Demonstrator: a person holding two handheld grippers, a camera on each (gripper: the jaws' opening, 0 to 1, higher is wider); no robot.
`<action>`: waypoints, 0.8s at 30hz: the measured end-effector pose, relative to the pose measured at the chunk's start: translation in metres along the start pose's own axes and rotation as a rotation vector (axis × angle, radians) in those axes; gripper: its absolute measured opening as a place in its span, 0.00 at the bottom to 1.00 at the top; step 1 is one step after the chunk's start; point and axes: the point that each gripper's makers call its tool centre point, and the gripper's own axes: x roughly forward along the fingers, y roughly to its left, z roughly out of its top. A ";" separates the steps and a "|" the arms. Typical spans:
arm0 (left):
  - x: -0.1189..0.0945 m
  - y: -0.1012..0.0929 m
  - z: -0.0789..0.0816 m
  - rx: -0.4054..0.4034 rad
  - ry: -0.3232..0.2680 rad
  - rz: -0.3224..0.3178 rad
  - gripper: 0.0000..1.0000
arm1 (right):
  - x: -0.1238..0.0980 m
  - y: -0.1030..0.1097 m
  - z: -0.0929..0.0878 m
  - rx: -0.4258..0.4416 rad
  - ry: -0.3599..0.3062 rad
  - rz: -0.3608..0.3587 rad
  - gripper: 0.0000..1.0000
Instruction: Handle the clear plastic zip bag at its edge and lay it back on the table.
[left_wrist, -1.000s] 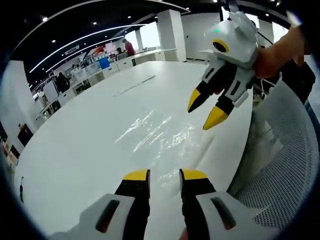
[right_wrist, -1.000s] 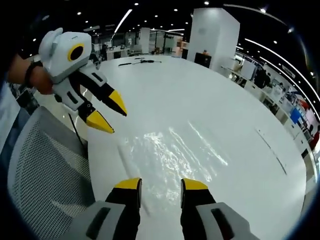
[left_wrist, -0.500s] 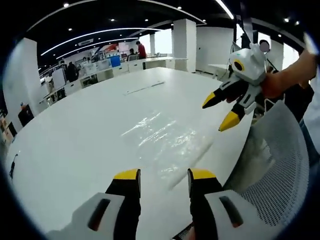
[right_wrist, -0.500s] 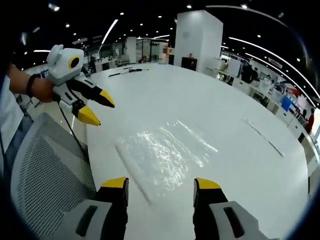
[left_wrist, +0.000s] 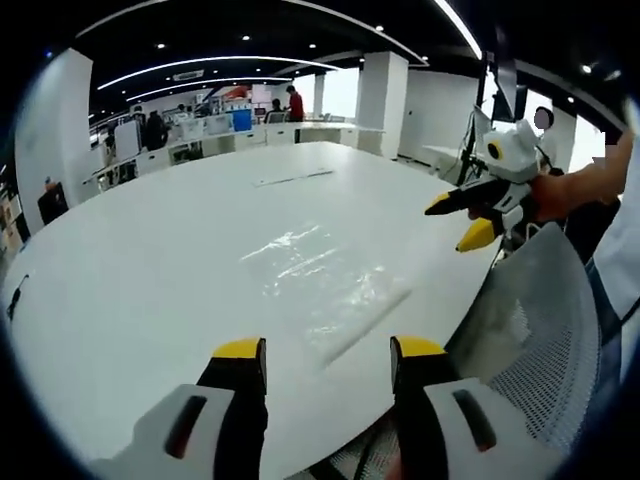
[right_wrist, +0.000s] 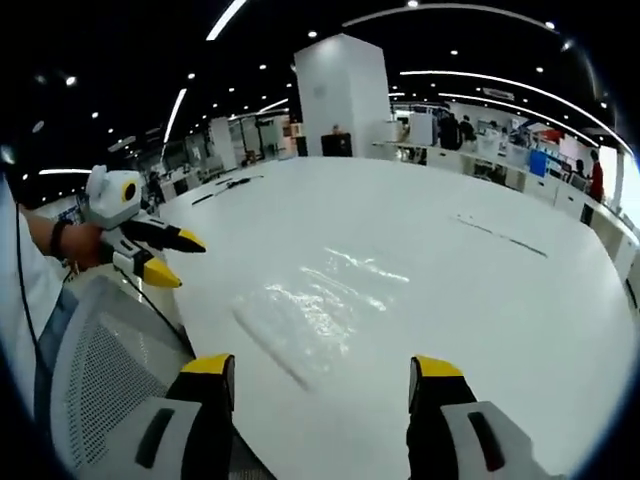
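The bag (left_wrist: 325, 280) (right_wrist: 315, 305) is shown lying flat on the white table (left_wrist: 150, 250) (right_wrist: 480, 280), near the table edge, with its zip edge turned toward that edge. Neither gripper is seen touching the bag. The left gripper (left_wrist: 327, 352) is held short of the bag, at the table edge, its fingers (left_wrist: 240, 352) spread apart and empty. The right gripper (right_wrist: 325, 368) is likewise held short of the bag, its fingers (right_wrist: 207, 366) wide apart and empty. In each view the other gripper is seen raised beside the bag, beyond the table edge. A mesh chair (left_wrist: 540, 340) (right_wrist: 105, 360) is seen just beside the table edge nearest the bag. Thin dark items (left_wrist: 290, 178) lie well beyond the bag.
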 end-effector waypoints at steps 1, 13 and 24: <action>0.000 -0.001 0.000 -0.004 0.000 -0.002 0.52 | -0.002 0.000 -0.001 0.007 0.000 -0.003 0.74; -0.004 -0.002 -0.009 -0.065 0.011 -0.001 0.65 | -0.019 0.002 -0.012 0.064 -0.002 -0.035 0.84; -0.010 -0.008 -0.018 -0.099 0.039 -0.010 0.68 | -0.031 0.002 -0.022 0.074 -0.001 -0.065 0.89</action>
